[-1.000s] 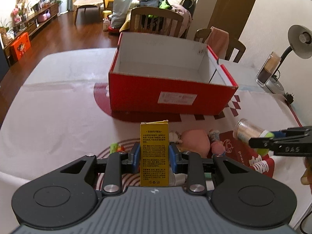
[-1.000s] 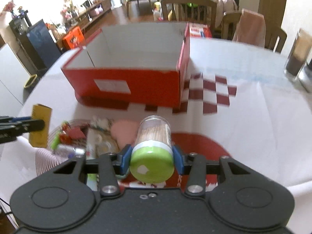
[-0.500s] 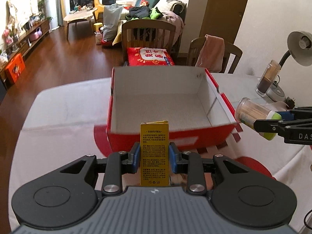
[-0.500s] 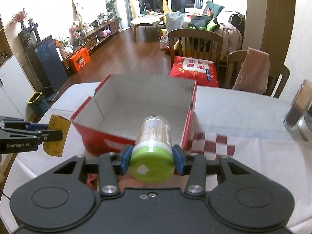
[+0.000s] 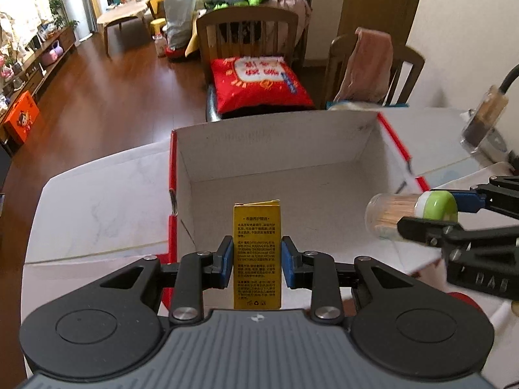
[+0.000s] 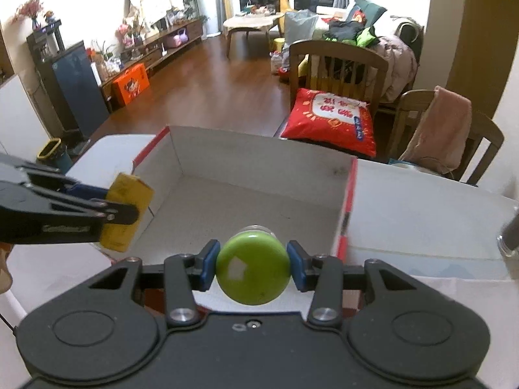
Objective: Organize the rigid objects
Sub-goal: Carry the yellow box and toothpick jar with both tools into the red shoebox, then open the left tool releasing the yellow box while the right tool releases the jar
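My two wrist views look forward and down, close over the shared open red cardboard box [image 5: 285,175] [image 6: 259,175].

An open box [image 5: 292,175] sits on the tabletop [image 5: 97,207]. Over its near-left part the left gripper [image 5: 258,261] holds a carton [image 5: 257,253] upright; to the right, the right gripper [image 6: 253,264] holds a jar [image 6: 252,267] lying lengthwise. Behind the box stands a chair [image 5: 246,32] with a cushion [image 5: 259,84] on its seat.

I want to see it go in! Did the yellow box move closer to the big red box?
Yes. The yellow box has come forward from beside the red box to over its left wall.
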A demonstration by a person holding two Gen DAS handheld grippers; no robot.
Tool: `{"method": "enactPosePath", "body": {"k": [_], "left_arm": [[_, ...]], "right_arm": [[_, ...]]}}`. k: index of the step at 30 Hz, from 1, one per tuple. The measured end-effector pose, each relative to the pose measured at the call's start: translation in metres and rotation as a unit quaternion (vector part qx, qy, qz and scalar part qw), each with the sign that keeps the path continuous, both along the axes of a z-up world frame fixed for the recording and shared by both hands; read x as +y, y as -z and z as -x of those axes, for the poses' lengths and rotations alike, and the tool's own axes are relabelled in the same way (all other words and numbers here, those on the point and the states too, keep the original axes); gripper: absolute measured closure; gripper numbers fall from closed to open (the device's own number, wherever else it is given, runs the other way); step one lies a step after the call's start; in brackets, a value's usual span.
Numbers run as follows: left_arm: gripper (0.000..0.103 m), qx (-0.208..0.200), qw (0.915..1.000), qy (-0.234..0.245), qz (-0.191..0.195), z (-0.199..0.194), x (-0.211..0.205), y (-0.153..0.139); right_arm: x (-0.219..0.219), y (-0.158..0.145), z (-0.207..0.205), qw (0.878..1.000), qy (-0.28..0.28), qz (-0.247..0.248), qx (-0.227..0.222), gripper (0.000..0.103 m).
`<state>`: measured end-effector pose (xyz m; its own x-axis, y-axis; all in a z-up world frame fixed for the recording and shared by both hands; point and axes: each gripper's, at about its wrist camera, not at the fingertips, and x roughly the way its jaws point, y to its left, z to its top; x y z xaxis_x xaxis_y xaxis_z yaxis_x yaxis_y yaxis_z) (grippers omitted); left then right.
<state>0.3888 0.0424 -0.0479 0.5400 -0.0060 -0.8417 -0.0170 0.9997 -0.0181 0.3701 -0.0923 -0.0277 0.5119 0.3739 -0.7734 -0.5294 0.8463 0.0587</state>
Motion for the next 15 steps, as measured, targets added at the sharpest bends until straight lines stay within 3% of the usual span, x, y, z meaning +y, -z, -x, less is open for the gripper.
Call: {"method": "enactPosePath", "body": {"k": [15], "left_arm": [[0.073,0.069,0.9976,-0.007,0.002,-0.063,-0.012,0.070]], "right_arm": [[0.022,0.060,-0.027,0.998,-0.007,0.055,0.015,0.059]]}}
